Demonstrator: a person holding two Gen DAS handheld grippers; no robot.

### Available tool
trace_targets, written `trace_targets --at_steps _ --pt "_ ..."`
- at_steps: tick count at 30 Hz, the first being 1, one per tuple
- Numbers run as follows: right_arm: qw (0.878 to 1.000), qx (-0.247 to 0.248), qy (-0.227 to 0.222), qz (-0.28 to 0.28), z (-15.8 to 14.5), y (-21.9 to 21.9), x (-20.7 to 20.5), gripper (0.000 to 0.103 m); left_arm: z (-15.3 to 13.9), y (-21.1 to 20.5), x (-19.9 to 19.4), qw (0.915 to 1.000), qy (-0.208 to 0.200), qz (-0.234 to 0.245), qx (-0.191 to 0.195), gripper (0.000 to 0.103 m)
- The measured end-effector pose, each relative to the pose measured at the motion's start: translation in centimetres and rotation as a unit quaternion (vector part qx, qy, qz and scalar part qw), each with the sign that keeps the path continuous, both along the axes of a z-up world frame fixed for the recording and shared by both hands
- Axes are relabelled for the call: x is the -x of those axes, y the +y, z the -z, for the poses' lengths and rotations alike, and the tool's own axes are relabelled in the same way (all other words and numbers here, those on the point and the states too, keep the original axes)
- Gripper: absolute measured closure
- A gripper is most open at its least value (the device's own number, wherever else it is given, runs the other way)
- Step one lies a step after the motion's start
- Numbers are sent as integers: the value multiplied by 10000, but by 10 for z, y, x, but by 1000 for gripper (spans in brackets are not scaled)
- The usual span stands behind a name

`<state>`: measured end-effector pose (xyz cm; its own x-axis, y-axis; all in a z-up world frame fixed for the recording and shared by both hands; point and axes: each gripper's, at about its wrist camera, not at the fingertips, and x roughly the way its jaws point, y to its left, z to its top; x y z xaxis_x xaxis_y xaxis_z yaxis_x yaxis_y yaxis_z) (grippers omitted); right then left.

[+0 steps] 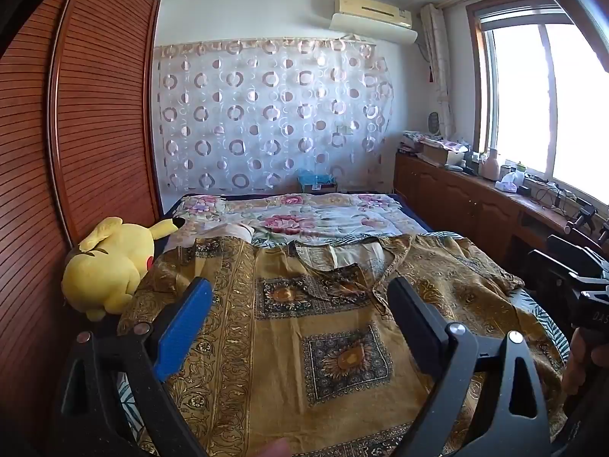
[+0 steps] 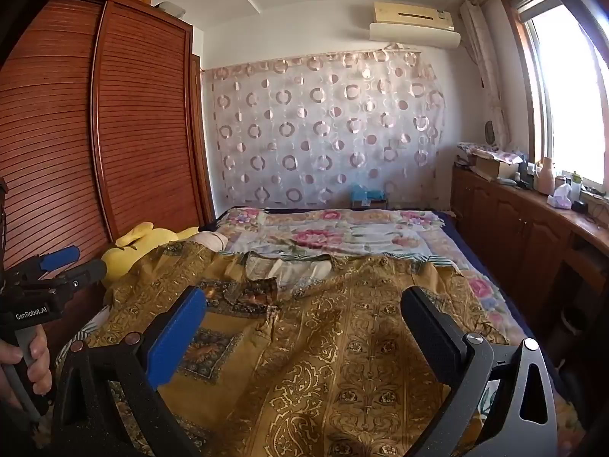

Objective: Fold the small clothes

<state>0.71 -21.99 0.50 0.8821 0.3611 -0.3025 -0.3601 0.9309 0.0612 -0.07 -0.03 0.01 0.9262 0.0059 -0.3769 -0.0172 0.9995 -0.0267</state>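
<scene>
Nearest, the left gripper hangs with its jaws spread wide and nothing between them, above the near half of a mustard patterned garment laid flat across the bed. Just right of it, the right gripper is equally wide and empty over the same cloth. A yellow plush toy lies at the garment's left edge, against the wooden wardrobe.
</scene>
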Motion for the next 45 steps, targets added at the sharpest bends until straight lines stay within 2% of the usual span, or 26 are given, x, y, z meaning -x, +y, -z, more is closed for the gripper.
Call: trace_targets --at_steps 20,45 --pt "10000 42 43 7 -1 1 0 1 -12 9 3 9999 -33 -69 -68 9" --pt "10000 31 58 33 -1 1 1 1 -12 15 3 9999 -83 -98 -105 9"
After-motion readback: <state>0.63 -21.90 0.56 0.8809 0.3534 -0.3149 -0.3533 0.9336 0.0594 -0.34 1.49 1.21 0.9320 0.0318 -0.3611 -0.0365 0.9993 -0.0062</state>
